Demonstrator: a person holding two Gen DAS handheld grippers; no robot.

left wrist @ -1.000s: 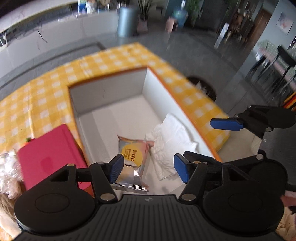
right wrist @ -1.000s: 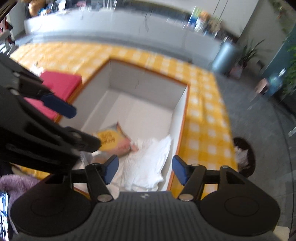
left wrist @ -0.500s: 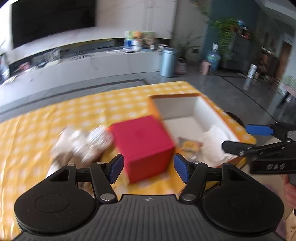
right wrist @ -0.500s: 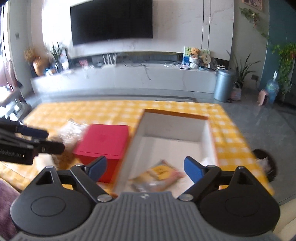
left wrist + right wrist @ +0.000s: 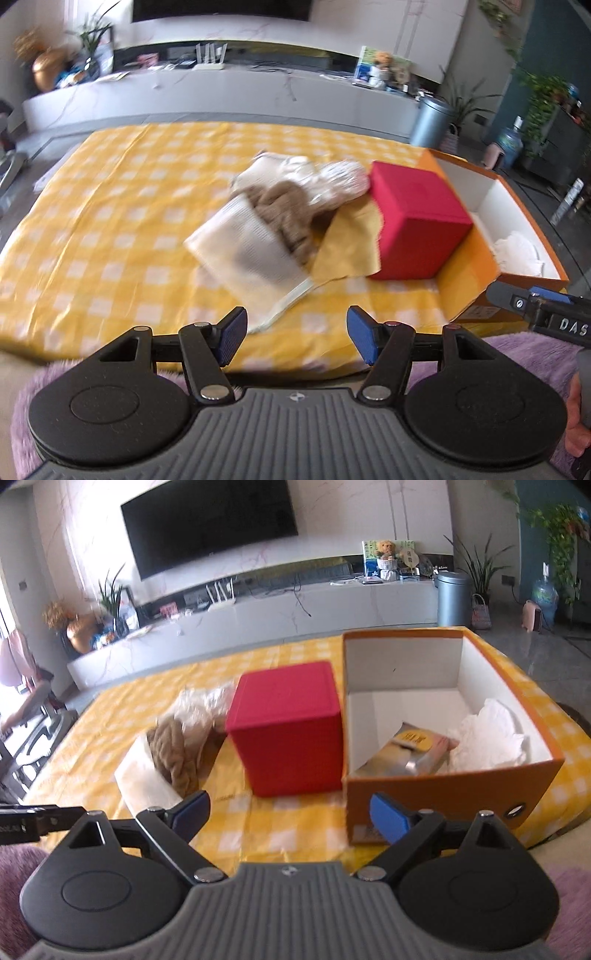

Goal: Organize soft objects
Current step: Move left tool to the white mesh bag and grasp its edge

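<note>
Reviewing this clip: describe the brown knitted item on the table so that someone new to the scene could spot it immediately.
Start at the orange box on the yellow checked tablecloth; the red cube stands just left of it. Left of the cube lies a heap of soft things, and the brown knitted item lies there on a white folded cloth. Its chunky braided, tan-brown texture sets it apart from the pale, smoother pieces around it.
</note>
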